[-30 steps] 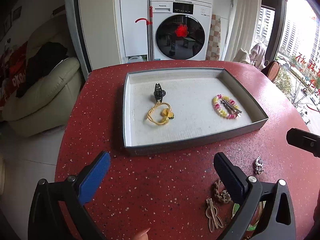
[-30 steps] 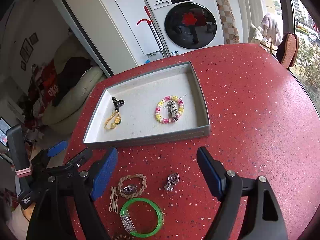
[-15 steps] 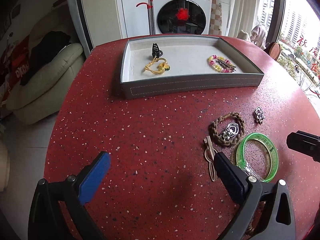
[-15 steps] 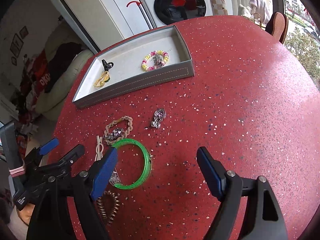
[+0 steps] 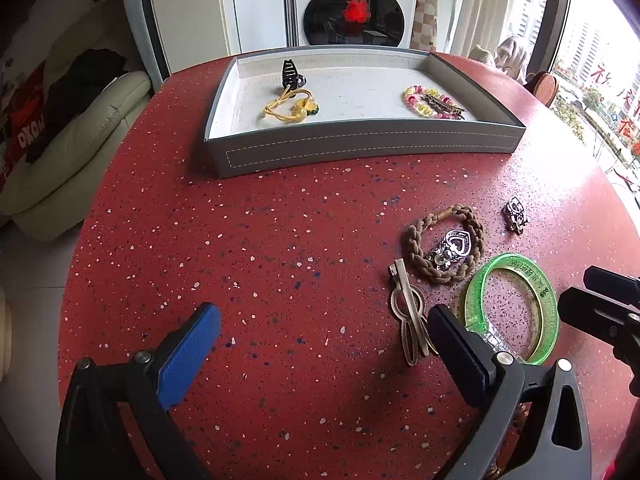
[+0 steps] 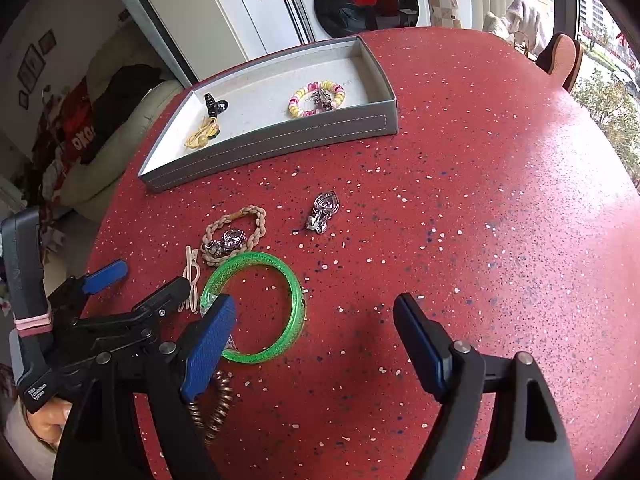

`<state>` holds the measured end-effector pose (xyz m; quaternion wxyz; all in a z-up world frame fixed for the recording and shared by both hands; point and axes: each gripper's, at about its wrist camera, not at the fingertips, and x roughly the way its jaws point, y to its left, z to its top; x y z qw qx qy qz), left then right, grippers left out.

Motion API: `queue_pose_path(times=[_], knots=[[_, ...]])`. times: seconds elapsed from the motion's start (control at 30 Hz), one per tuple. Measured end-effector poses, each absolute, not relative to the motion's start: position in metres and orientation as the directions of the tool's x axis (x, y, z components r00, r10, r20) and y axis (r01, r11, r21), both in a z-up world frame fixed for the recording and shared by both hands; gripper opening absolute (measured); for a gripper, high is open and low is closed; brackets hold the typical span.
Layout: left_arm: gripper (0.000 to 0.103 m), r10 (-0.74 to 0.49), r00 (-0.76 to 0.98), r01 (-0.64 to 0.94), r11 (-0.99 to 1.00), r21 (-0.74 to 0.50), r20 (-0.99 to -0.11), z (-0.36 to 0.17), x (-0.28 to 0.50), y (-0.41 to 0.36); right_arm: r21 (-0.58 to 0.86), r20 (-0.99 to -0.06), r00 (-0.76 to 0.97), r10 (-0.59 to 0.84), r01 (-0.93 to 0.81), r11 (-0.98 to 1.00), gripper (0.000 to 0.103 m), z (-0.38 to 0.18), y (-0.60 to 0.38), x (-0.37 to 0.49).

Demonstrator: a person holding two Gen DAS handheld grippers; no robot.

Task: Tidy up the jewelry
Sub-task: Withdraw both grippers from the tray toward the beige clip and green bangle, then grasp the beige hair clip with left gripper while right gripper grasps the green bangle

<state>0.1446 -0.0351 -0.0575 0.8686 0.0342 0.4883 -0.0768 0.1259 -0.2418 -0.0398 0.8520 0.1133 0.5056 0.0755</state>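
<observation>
your left gripper (image 5: 326,346) was spread wide over the red table (image 5: 280,240), holding nothing. your right gripper (image 6: 314,334) was equally wide and empty, its left pad just over the rim of the green bangle (image 6: 294,300). a coiled brown piece (image 6: 214,408) lay nearest you, half hidden behind that finger, possibly a spiral hair tie. the gold hair clip (image 5: 408,320) lay just left of the bangle. beyond them sat the braided brown bracelet (image 5: 416,240) with a silver heart pendant (image 5: 454,246) inside its loop. a second silver charm (image 6: 322,210) lay apart to the right. farther back, the grey tray (image 5: 360,150) held a yellow cord bracelet (image 5: 290,108) touching a black claw clip (image 5: 290,74) on the left, and a pink-yellow bead bracelet (image 5: 418,104) with a dark clip (image 5: 442,104) laid across it on the right.
</observation>
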Motion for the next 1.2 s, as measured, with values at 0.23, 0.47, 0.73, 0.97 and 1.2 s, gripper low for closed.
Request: queue_pose_path(times=[0.23, 0.47, 0.73, 0.97, 1.2], knots=[[0.103, -0.091, 0.518, 0.163, 0.987, -0.006, -0.85, -0.059, 0.148, -0.037, 0.224, -0.861, 0.46, 0.216, -0.038, 0.974, 0.071, -0.047, -0.233, 0.13], [0.103, -0.094, 0.527, 0.165, 0.986, -0.006, -0.845, -0.057, 0.15, -0.04, 0.151, -0.873, 0.46, 0.165, -0.066, 0.986, 0.062, -0.051, -0.222, 0.132], [0.082, -0.143, 0.525, 0.201, 0.979, -0.041, -0.839, -0.053, 0.145, -0.049, 0.025, -0.878, 0.473, 0.071, -0.103, 0.994, 0.049, -0.052, -0.211, 0.13], [0.057, -0.181, 0.512, 0.254, 0.966, -0.053, -0.84, -0.049, 0.143, -0.06, 0.015, -0.878, 0.473, 0.065, -0.109, 0.994, 0.037, -0.052, -0.212, 0.131], [0.036, -0.188, 0.51, 0.281, 0.959, -0.044, -0.839, -0.048, 0.143, -0.064, 0.018, -0.877, 0.474, 0.071, -0.114, 0.993, 0.03, -0.051, -0.213, 0.13]])
